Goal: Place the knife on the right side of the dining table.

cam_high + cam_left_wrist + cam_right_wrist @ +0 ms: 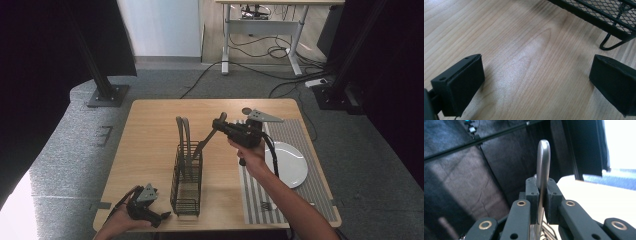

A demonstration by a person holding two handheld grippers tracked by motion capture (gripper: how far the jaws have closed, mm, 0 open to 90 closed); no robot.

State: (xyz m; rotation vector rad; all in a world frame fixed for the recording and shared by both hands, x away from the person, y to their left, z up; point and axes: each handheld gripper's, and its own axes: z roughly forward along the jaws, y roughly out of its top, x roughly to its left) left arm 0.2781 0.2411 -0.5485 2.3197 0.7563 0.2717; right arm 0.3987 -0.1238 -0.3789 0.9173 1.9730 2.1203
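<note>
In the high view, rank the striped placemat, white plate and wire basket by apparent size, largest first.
1. Striped placemat, the largest footprint.
2. and 3. Wire basket and white plate: unsure, the basket stands tall and nearer the camera while the plate lies flat, partly hidden by the forearm.

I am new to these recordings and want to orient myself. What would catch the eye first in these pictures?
The black wire mesh utensil basket stands at the middle of the light wooden table, with two dark handles rising from it. The right gripper is raised over the table, its fingers shut on a grey metal utensil handle. The left gripper rests open at the near edge. A round white plate lies on a striped placemat.
</note>
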